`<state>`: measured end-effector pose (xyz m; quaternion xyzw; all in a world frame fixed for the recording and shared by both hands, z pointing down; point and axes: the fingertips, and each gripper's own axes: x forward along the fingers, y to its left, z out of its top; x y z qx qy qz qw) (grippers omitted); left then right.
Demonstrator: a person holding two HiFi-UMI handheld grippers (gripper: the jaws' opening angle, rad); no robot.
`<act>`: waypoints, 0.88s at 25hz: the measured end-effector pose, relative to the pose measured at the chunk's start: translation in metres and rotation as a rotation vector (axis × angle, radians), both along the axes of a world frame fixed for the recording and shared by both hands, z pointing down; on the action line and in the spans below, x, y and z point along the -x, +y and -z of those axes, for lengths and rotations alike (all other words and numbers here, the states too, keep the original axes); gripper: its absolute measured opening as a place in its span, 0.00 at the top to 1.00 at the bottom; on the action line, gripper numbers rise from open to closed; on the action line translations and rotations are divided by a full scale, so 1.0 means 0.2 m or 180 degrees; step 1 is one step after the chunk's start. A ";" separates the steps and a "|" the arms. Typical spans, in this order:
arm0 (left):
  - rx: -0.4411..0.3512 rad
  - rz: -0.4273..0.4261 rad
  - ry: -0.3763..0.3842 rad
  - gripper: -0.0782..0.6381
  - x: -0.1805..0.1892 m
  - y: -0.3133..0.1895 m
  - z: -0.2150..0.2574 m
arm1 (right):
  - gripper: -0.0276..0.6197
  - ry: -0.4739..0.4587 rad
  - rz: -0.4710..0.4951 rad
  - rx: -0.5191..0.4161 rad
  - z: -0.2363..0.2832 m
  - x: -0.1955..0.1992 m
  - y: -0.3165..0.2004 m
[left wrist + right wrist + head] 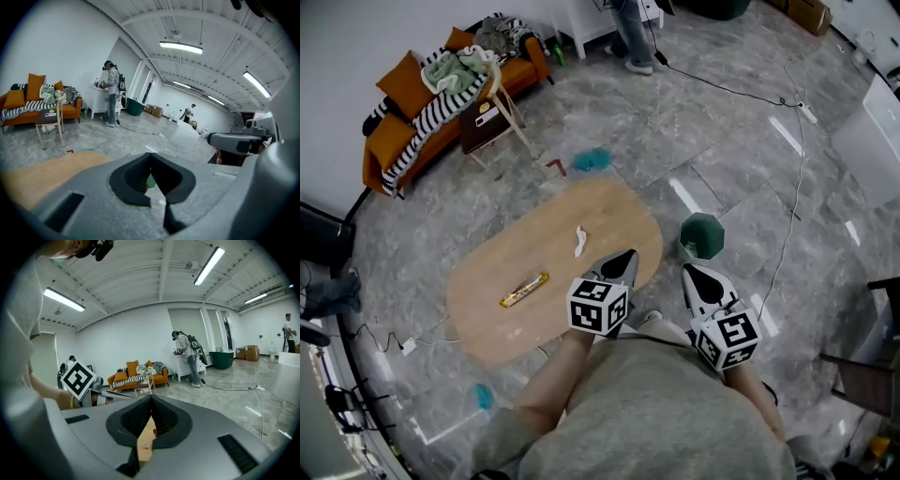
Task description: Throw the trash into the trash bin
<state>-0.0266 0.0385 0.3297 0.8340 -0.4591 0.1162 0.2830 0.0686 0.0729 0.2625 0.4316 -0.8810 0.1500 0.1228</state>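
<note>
Two pieces of trash lie on the oval wooden table: a crumpled white paper near the middle and a yellow wrapper toward the left. A dark green trash bin stands on the floor just off the table's right end. My left gripper hangs over the table's near right edge, shut and empty, its jaws meeting at the tip. My right gripper is over the floor just short of the bin, shut and empty. Through its jaws shows a strip of table with the white paper.
An orange sofa with cushions and a small wooden side table stand at the back left. A teal cloth lies on the floor beyond the table. A person stands at the back, a cable runs across the floor, and a dark chair is at right.
</note>
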 end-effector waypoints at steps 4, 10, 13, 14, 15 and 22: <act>0.0035 0.0230 0.0001 0.88 0.17 0.02 -0.01 | 0.95 0.0015 0.0211 0.0018 0.00 0.15 -0.01; 0.0090 0.0597 0.0005 0.88 0.51 0.07 -0.01 | 0.95 0.0046 0.0551 0.0042 0.02 0.45 -0.02; 0.0107 0.0735 -0.0011 0.88 0.66 0.09 -0.02 | 0.95 0.0049 0.0684 0.0058 0.02 0.59 -0.02; 0.0109 0.0776 -0.0017 0.88 0.71 0.10 -0.02 | 0.95 0.0050 0.0726 0.0062 0.01 0.64 -0.01; 0.0113 0.0821 -0.0019 0.88 0.76 0.12 -0.03 | 0.95 0.0051 0.0771 0.0067 0.01 0.69 -0.01; 0.0137 0.1134 -0.0022 0.88 1.11 0.21 -0.03 | 0.95 0.0068 0.1069 0.0102 0.01 1.00 0.04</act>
